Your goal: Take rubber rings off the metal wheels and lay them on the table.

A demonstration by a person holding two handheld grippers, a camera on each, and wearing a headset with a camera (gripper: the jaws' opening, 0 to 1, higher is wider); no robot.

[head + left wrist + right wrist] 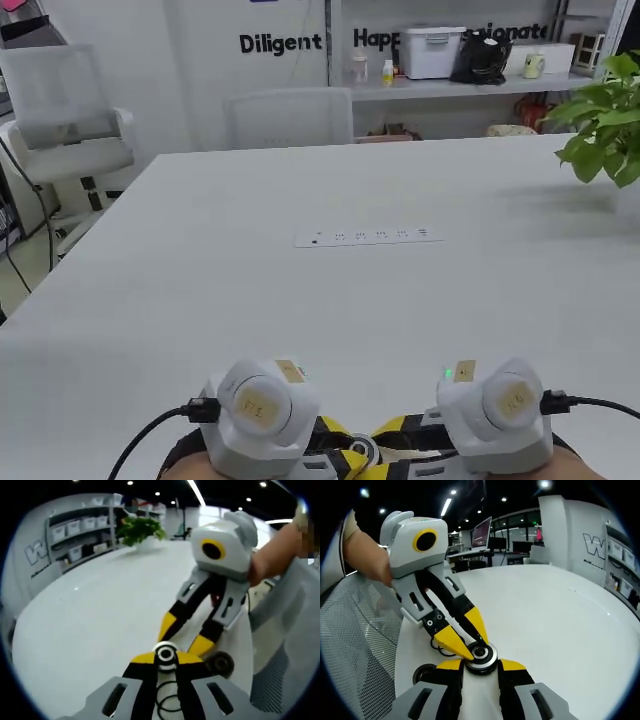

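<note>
I'm looking at the left gripper (345, 457) and the right gripper (396, 432) meeting tip to tip at the near edge of the white tabletop (200, 300), with a power strip (368, 237) mid-table, a leafy plant (605, 130) far right and a white chair (65, 110) far left.

Power strip (368, 237) lies mid table (200, 300), plant (605, 120) far right, wheel (481, 655) at the near edge, second wheel (425, 672) seemingly beside it.
</note>
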